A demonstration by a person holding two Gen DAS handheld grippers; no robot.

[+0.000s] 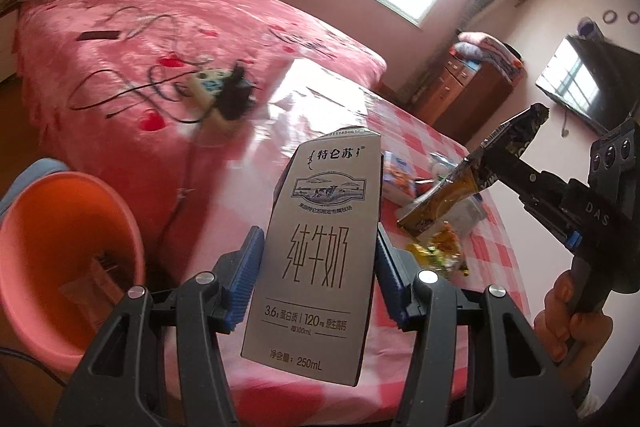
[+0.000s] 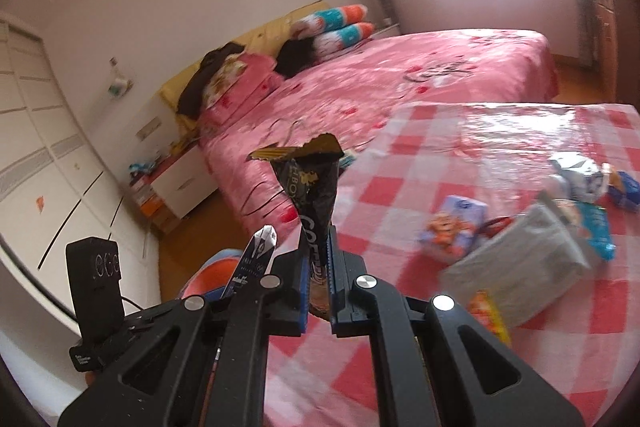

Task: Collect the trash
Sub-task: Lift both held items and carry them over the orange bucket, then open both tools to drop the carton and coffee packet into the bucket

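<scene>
The left gripper (image 1: 316, 267) fingers clasp a milk carton (image 1: 316, 247), the right gripper (image 2: 319, 279) fingers pinch a black wrapper (image 2: 312, 195), with an orange bin (image 1: 60, 251) at nine o'clock.

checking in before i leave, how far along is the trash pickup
Midway. Done: one clear wrapper seems to lie in the orange bin. In hand: the left hand-held gripper clamps a milk carton, and the right hand-held gripper pinches a black coffee sachet. Left: several wrappers and packets lie on the checked table.

Milk carton (image 1: 316, 247) gripped upright in left claw (image 1: 316, 279); black wrapper (image 1: 480, 179) pinched by right claw (image 1: 486, 167); orange bin (image 1: 68, 259) seen at left.
</scene>
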